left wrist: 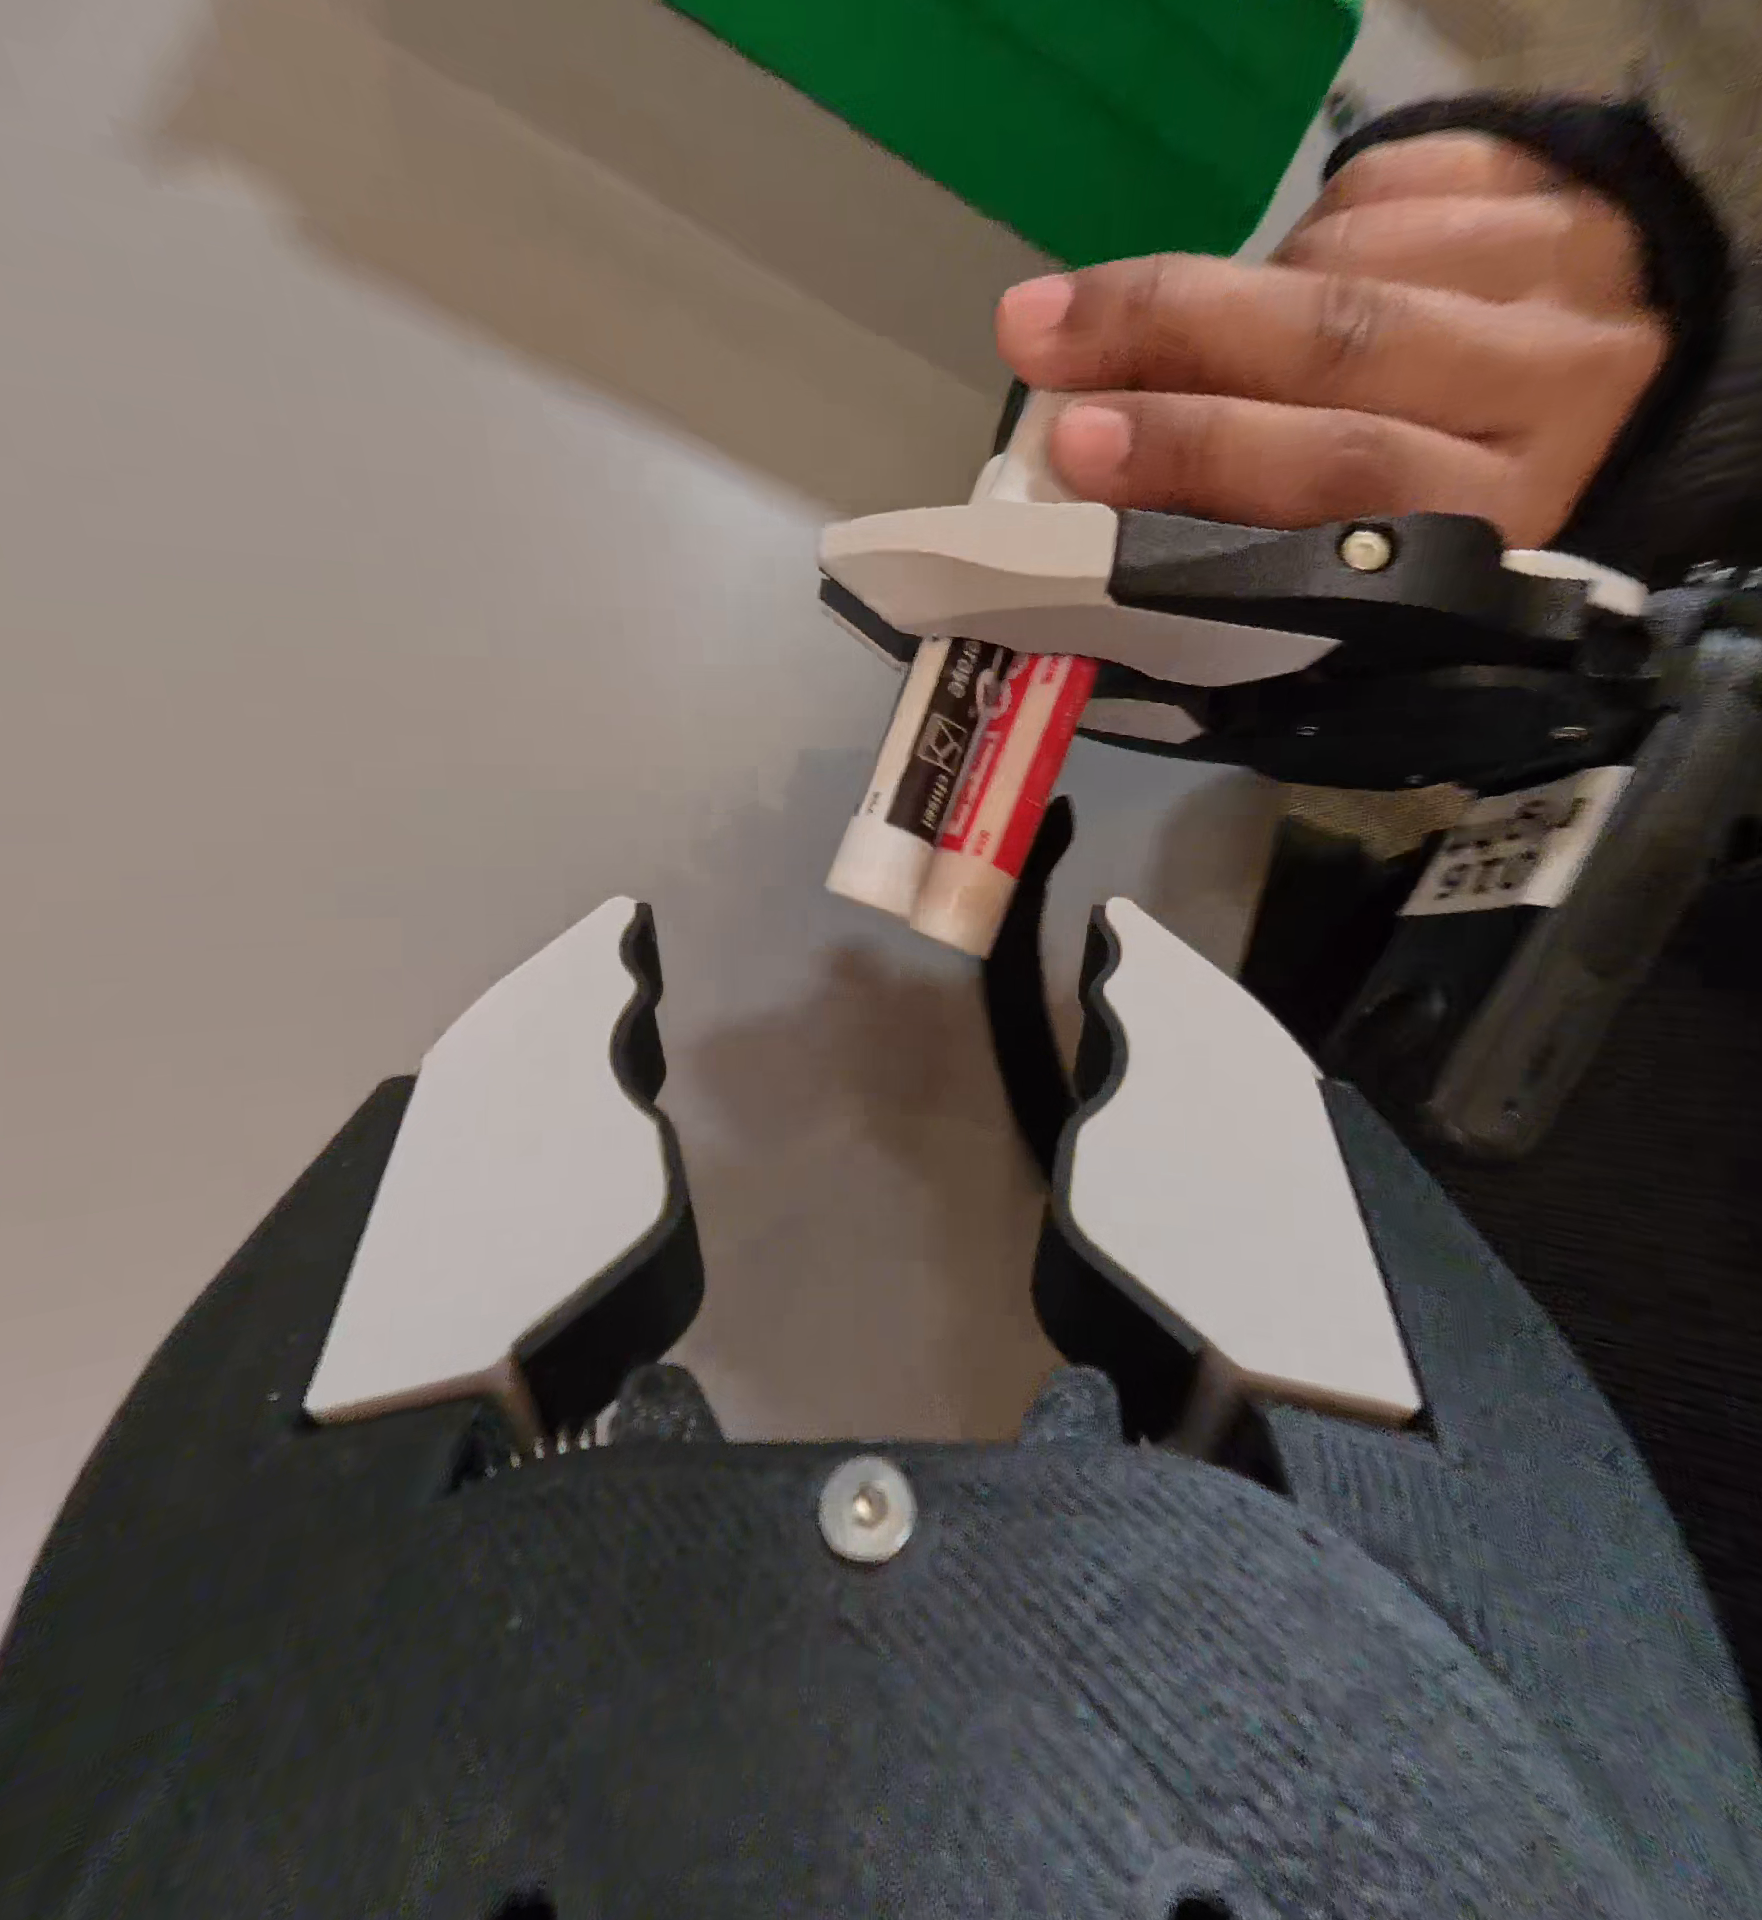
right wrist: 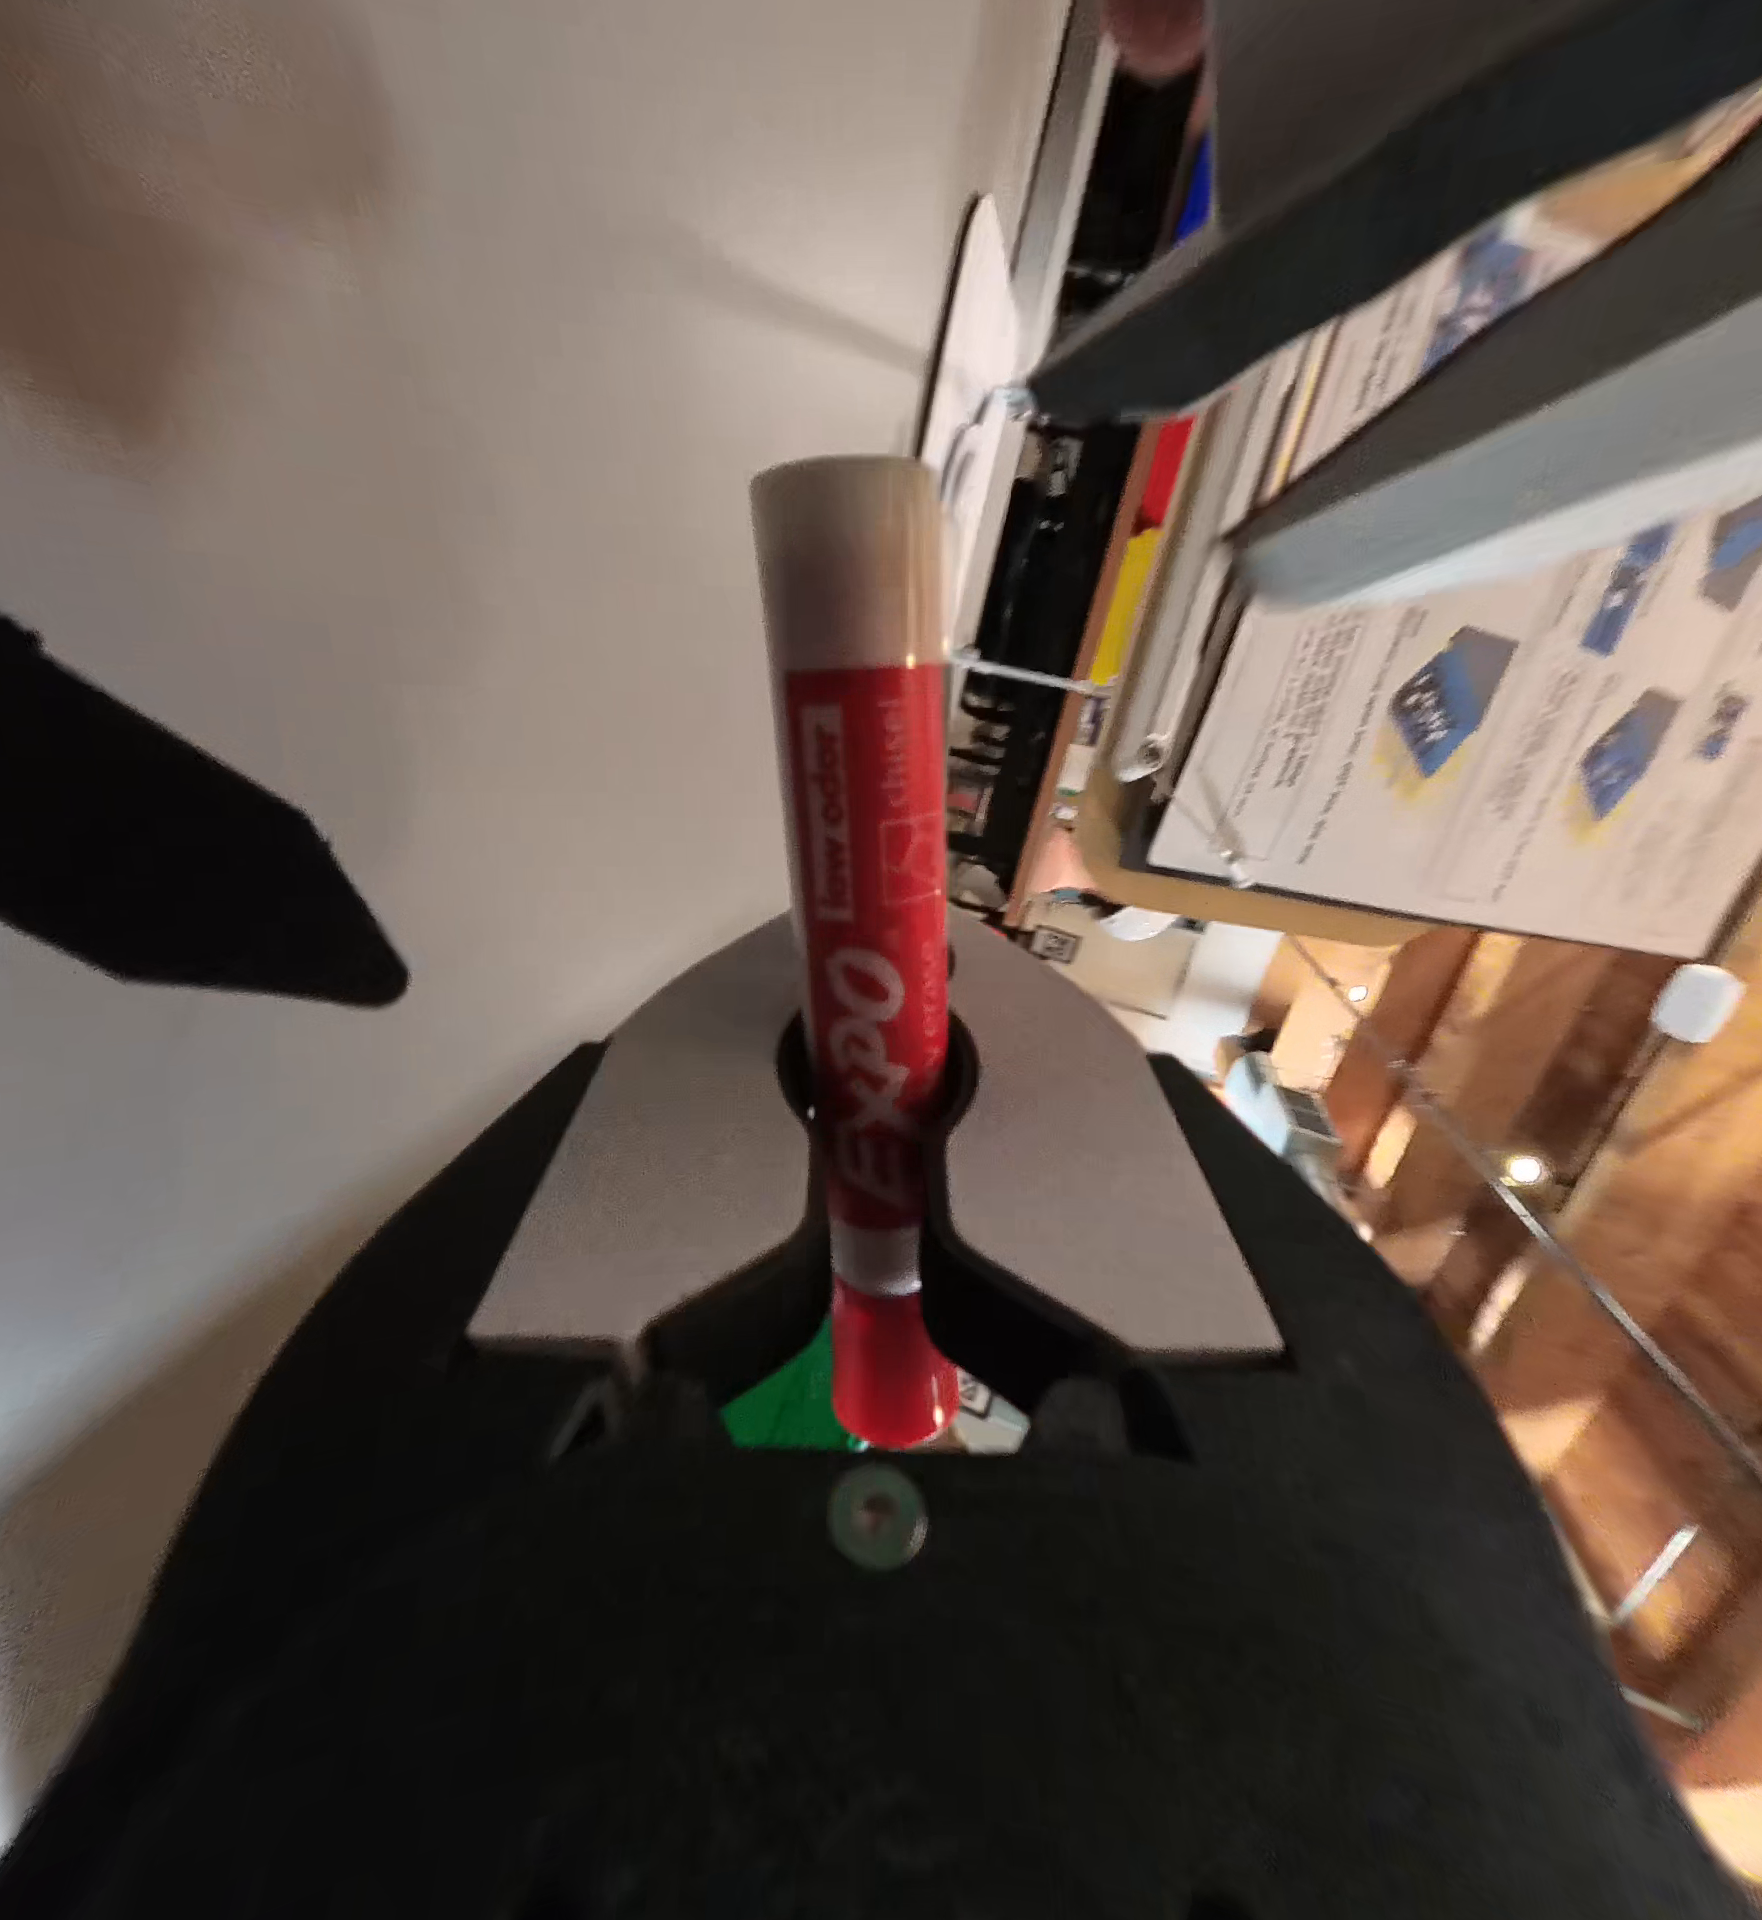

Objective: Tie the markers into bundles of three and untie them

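Note:
In the left wrist view my right gripper [left wrist: 944, 649], held by a hand [left wrist: 1324, 384], is shut on markers that hang downward: a black-labelled marker [left wrist: 908, 790] and a red-labelled marker [left wrist: 1002, 800] side by side. A black curved band [left wrist: 1028, 997] hangs beside their lower ends. My left gripper [left wrist: 872, 920] is open and empty just below the marker ends, apart from them. In the right wrist view my right gripper [right wrist: 872, 971] is shut on the red marker [right wrist: 866, 810], which points forward with its grey end out. Any further marker in the grip is hidden.
A white table top [left wrist: 285, 675] lies under both grippers. A green flat object [left wrist: 1012, 114] lies at its far side. A black mesh chair [left wrist: 1635, 1299] is at the right. In the right wrist view a dark pointed shape [right wrist: 129, 810] sits at left, and printed posters [right wrist: 1479, 748] at right. One gripper's finger ends stand about 8 centimetres off the other's. The left tips stand about 12 centimetres off the black curved band [left wrist: 1028, 997].

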